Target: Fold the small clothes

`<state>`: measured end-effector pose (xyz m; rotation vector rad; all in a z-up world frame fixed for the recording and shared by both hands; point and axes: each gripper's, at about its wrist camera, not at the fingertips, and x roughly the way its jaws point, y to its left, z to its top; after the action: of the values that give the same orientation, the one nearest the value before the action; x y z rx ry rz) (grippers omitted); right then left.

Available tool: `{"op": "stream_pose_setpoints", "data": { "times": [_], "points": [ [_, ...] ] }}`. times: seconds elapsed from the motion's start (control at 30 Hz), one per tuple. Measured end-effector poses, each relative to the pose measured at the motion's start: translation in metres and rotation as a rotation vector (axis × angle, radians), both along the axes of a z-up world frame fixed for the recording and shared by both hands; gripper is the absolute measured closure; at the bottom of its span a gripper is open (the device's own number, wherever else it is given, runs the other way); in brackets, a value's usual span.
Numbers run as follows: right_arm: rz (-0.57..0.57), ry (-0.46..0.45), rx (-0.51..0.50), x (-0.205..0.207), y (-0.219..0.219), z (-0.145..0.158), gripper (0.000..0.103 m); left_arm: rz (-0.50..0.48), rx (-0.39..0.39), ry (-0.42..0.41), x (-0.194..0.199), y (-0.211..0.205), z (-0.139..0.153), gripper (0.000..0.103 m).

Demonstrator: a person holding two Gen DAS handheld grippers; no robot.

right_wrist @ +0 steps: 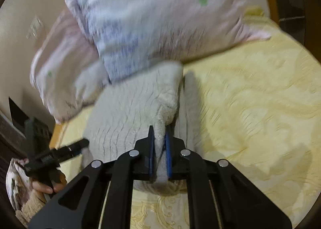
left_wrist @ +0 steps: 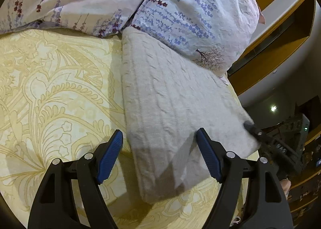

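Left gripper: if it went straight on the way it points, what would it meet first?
Most likely the folded white knitted garment lying on the yellow patterned bedsheet; the open left gripper points down at it, though depth is unclear.

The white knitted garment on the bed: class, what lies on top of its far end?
A floral pillow rests on the white knitted garment, hiding its far end. Under the garment only the yellow patterned bedsheet shows.

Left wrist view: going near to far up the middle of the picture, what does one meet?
Left hand-held gripper, jaws apart → folded cream knit garment on the yellow patterned bedsheet → floral pillow lying over the garment's far end.
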<state>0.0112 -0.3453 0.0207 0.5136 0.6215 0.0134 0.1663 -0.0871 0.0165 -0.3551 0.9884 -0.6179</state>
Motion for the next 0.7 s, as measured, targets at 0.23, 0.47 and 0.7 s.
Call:
{"op": "stream_pose_setpoints", "data": {
  "times": [0.23,0.47,0.7],
  "points": [
    [-0.001,0.104,0.029,0.009,-0.003,-0.028,0.091,-0.01,-0.001,0.026,0.004,-0.002,-0.007,0.026],
    [-0.013,0.033,0.124,0.019,-0.034,0.005,0.05,0.015,-0.03,0.042,0.019,0.006,0.0,0.026],
    [0.014,0.107,0.272,0.096,-0.07,-0.003,0.05,0.054,-0.058,0.079,0.071,0.007,-0.001,0.027]
  ]
}}
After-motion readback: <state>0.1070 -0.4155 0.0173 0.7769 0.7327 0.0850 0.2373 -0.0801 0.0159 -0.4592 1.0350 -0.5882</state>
